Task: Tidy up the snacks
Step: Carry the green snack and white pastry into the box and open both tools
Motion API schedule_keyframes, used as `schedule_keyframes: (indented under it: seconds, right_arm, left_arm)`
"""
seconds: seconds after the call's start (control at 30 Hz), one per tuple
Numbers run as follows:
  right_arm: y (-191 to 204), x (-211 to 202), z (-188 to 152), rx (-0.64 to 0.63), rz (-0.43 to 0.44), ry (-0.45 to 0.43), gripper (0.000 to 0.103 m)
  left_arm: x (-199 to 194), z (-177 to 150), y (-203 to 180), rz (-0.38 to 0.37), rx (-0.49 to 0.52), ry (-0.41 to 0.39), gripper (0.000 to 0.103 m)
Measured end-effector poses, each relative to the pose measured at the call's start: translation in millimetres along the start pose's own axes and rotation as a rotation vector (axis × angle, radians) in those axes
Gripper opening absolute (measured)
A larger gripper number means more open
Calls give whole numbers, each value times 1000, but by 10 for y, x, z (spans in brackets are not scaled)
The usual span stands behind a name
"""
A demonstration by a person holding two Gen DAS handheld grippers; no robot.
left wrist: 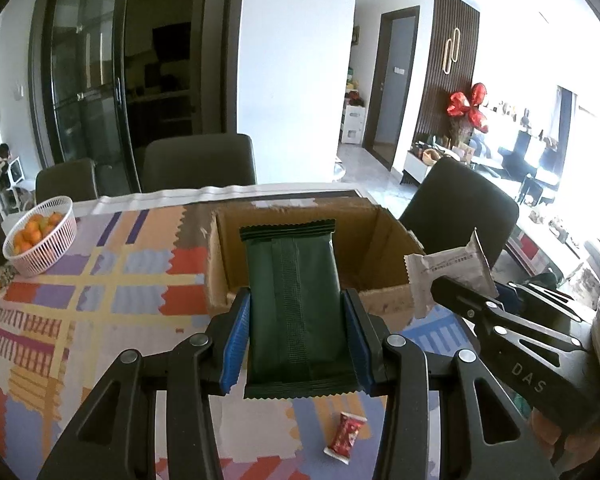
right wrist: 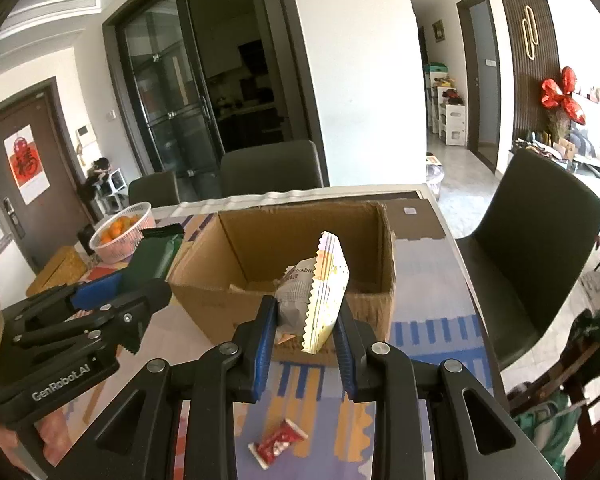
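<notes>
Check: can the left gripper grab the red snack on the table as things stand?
Probably not. The left gripper is shut on a green packet. The red snack lies uncovered on the table, so only that load blocks it.

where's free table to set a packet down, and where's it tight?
Free: the tablecloth between the basket of oranges and the cardboard box, and the box's bare inside. Partly free: the near edge, around the red packet. Tight: before the box, where both tongs hold the green packet and white packet.
</notes>
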State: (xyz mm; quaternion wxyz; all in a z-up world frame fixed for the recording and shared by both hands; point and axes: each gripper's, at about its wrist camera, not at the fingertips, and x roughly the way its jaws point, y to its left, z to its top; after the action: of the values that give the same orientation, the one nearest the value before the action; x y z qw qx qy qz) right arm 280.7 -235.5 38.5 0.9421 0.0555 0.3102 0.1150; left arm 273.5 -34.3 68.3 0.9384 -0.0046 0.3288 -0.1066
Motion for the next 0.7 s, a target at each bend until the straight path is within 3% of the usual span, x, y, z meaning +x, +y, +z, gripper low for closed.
schedule_keyframes:
  seconds: [0.7]
  right_arm:
    - [25, 544, 503, -71, -28, 4, 29]
  left_arm:
    - [597, 414, 228, 26, 7, 46, 44]
